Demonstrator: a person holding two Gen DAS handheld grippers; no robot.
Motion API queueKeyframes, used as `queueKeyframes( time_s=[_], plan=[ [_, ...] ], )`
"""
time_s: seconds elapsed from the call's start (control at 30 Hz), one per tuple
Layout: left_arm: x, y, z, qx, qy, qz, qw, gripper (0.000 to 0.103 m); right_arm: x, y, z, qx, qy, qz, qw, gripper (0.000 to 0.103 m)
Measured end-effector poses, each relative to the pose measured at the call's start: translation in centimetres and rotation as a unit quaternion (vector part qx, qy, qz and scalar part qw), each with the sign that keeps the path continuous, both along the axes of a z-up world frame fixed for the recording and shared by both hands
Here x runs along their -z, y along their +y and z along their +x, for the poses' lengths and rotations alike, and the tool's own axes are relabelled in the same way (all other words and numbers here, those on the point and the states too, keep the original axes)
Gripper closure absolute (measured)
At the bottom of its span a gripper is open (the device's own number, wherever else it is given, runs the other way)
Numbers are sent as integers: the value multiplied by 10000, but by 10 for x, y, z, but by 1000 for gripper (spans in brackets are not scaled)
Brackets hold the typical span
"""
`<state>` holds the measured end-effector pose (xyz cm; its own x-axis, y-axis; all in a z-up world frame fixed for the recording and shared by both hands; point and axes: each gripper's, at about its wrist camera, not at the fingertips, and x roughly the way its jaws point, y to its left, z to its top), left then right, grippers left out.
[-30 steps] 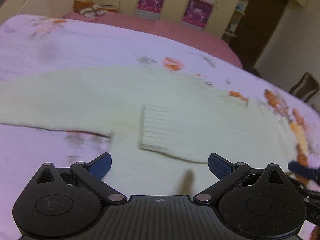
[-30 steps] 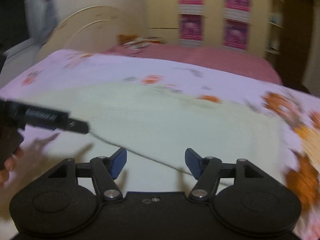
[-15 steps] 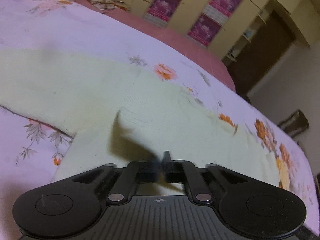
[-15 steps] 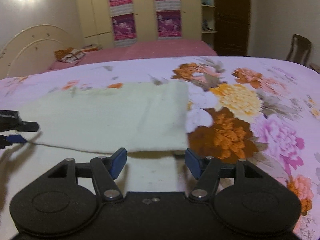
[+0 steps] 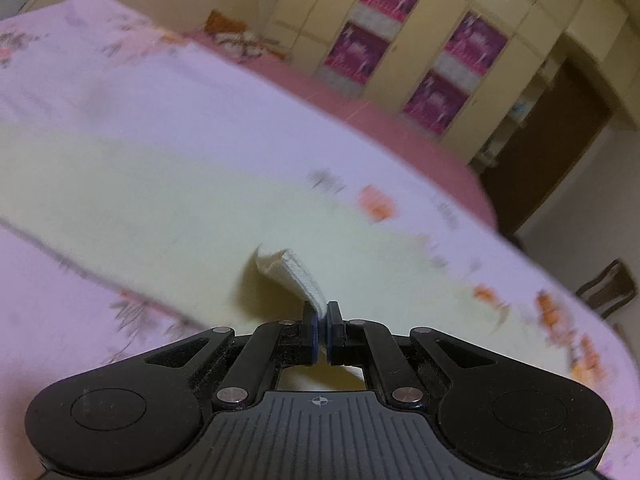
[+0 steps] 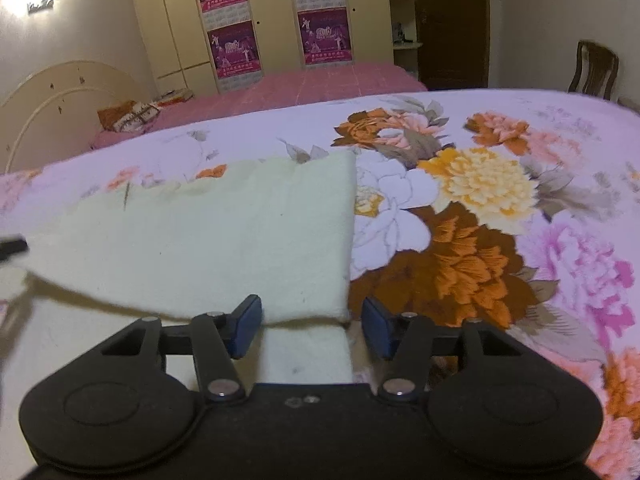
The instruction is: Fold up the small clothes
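Cream knitted sweater (image 6: pixel 208 240) lies spread flat on the bed's lilac bedspread with big orange, yellow and pink flowers (image 6: pixel 500 208), its straight side edge ending just beside the large flower print

Left hand-held gripper (image 5: pixel 322 322) is clenched tight on the sweater's ribbed cuff (image 5: pixel 296 276); the cuff stands up out of the pinch as a folded strip above the rest of the knit, left wrist view blurred apart from the gripper itself

Right hand-held gripper (image 6: pixel 312 326) sits low at the sweater's near right corner, jaws have just been closing and are part way in, blue pads (image 6: pixel 249 326) still apart from the cloth; the folded edge and corner of the knit lie between them, not pinched

Black tip of the left hand-held gripper shows at the far left edge of the right wrist view

Behind the bed: a second bed with pink cover (image 6: pixel 320 80), cream wardrobe with magenta posters (image 6: pixel 276 20), dark wooden chair (image 6: pixel 594 66) at the right, curved cream headboard (image 6: pixel 60 100) at the left
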<state>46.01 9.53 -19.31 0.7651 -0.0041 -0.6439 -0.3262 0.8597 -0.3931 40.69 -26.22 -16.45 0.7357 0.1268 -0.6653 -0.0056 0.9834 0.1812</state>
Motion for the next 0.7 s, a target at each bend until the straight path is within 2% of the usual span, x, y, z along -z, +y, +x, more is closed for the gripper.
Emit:
queueKeyframes(
  time_s=[0.03,0.07,0.1,0.17,0.23,0.3,0.33,0.37,0.4,0.43,0.47,0.53,0.7],
  plan=[
    [6,1,2,-36,87,75,9999,99,1,0,2,-14,49,76,10000,58],
    [10,2,2,-42,104,95,9999,99,3,-1,3,10,110,88,9999,74],
    [10,2,2,-17,74,151,9999,99,5,-3,4,62,146,96,9998,83],
    [7,-6,4,154,110,472,9987,99,8,-13,2,179,187,300,9992,86],
    [-1,-10,1,338,163,759,9964,99,8,-14,0,181,227,277,9992,86],
    [-10,-8,-7,375,142,867,9954,98,2,-10,0,53,289,120,9995,83],
    [-13,-4,-11,327,155,860,9956,87,-2,-11,-1,74,234,140,9996,78],
    [-17,1,-17,204,125,807,9965,67,-8,-13,-2,95,141,208,9996,70],
    [-22,5,-23,35,49,822,9966,55,-12,-15,-1,87,28,285,9996,65],
    [-28,6,-29,-98,-83,875,9961,38,-16,-17,4,94,-56,314,9994,62],
    [-32,6,-36,-154,-214,928,9953,36,-18,-19,11,143,-92,294,9994,56],
    [-43,0,-38,-31,-412,1061,9935,36,-19,-23,29,213,-90,413,9989,55],
    [-36,-20,1,414,-237,1067,9931,36,-5,-26,72,379,109,682,9969,54]
  ],
)
